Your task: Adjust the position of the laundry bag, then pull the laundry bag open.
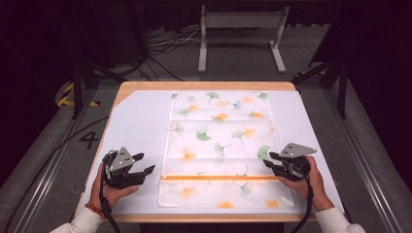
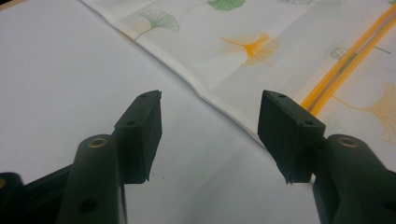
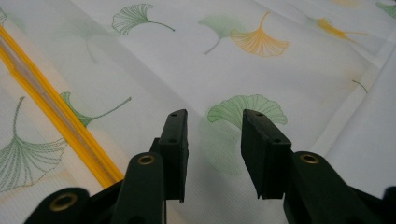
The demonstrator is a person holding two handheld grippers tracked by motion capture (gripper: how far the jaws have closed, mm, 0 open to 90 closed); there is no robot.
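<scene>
A: Right, status check; what's lying on the table (image 1: 145,86)?

B: Ginkgo-leaf printed cloth (image 1: 218,145) is lying flat on the white table cover (image 1: 136,126), roughly centred; near edge is sitting folded up, with an orange stripe (image 1: 218,178) running across just above that fold.

A: Left side?

B: Left gripper (image 1: 145,164) is hovering just off the cloth's left edge, near the stripe end; jaws are standing apart with nothing between them; in the left gripper view the pads (image 2: 144,135) are framing bare cover, cloth edge (image 2: 196,88) passing just ahead.

A: Right?

B: Right gripper (image 1: 271,160) is sitting over the cloth's right margin, just above the stripe; jaws are parted, narrower gap than the left, gripping nothing; in the right gripper view the fingertips (image 3: 175,149) are pointing at a green ginkgo leaf (image 3: 247,109), fabric lying flat underneath.

A: So which step?

B: Looks like between folds; both grippers are free of the fabric, so I'm judging the near flap is placed and the next grab is being lined up.

A: Next move needs?

B: Probably each gripper coming down onto a side edge or corner of the folded end, pinching both layers together; left one needs to shift inward first, it's off the cloth; keeping both heights matched, or the fold is going to skew.
</scene>
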